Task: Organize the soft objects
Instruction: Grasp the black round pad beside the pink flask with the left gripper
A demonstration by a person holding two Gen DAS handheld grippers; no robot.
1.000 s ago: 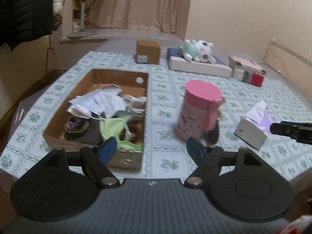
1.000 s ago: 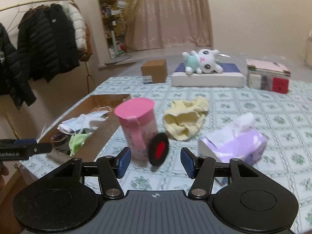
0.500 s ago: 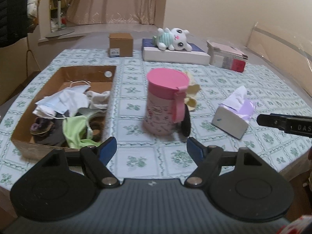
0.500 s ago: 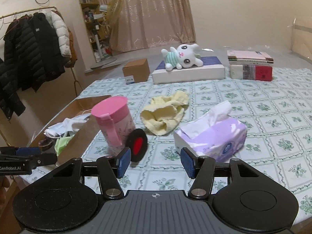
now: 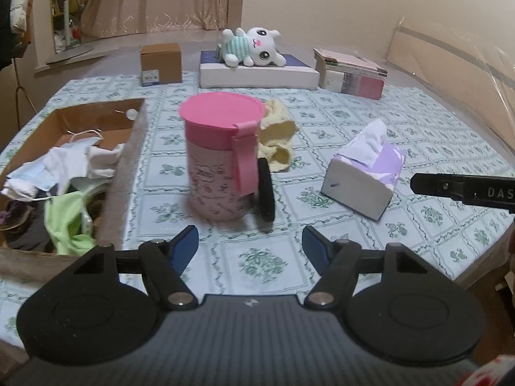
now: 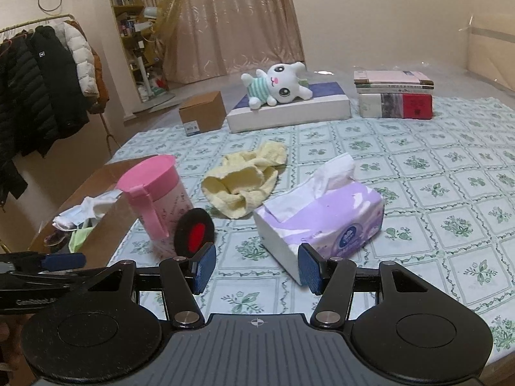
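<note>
The right hand-held gripper (image 6: 254, 268) hangs wide open and empty at lower centre, the left hand-held gripper (image 5: 250, 246) likewise. The yellow cloth (image 6: 246, 183) lies crumpled on the table just above centre, behind the tissue pack (image 6: 322, 215), stretching toward upper right; the right seems nearer. The cardboard box (image 5: 61, 160) waits at left.

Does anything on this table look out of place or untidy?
Yes: a crumpled pale yellow cloth lies loose on the tablecloth behind the pink-lidded jug, while other soft items sit heaped in the open cardboard box. Both grippers are open and empty.
</note>
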